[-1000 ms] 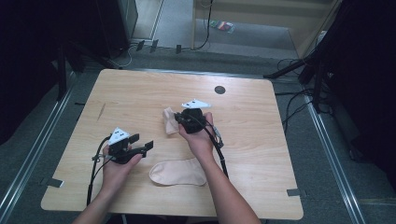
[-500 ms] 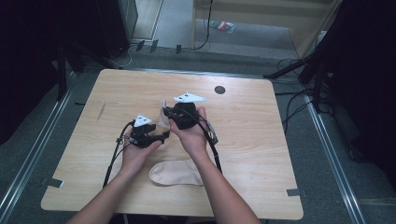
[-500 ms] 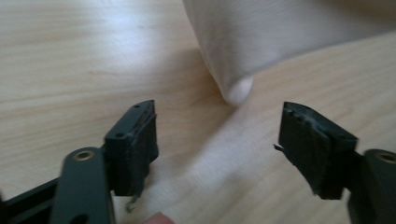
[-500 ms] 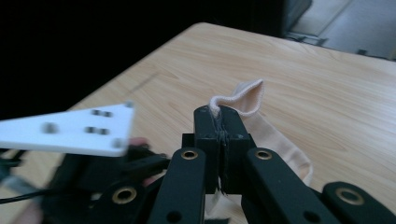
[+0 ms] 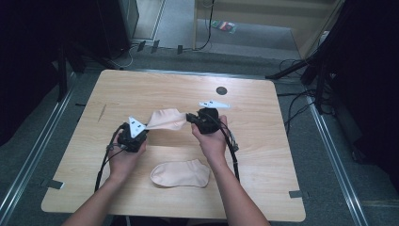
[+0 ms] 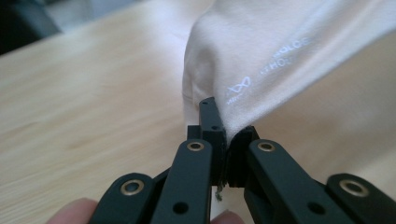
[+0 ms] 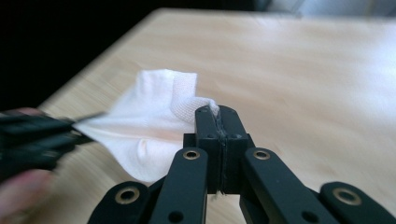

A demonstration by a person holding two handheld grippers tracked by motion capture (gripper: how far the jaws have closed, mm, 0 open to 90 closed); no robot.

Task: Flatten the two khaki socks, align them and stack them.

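A pale peach sock [image 5: 165, 119] hangs stretched above the wooden table [image 5: 263, 155] between my two grippers. My left gripper [image 5: 144, 129] has just been closing and is now shut on one end of this sock [image 6: 261, 60], cloth pinched between its black jaws. My right gripper [image 5: 189, 117] is shut on the other end of the sock [image 7: 154, 116], whose fabric bunches at the jaw tips. In the right gripper view the left gripper [image 7: 70, 128] shows blurred at the left. A second matching sock [image 5: 181, 173] lies flat on the table near the front edge, between the person's forearms.
A small dark round hole [image 5: 221, 90] sits in the table top toward the back. Cables trail from both grippers along the forearms. Dark floor, metal rails and stands surround the table on all sides.
The left gripper moved right and forward to the sock and shut on its free end. The right gripper shifted right with the sock, which is now pulled out between both.
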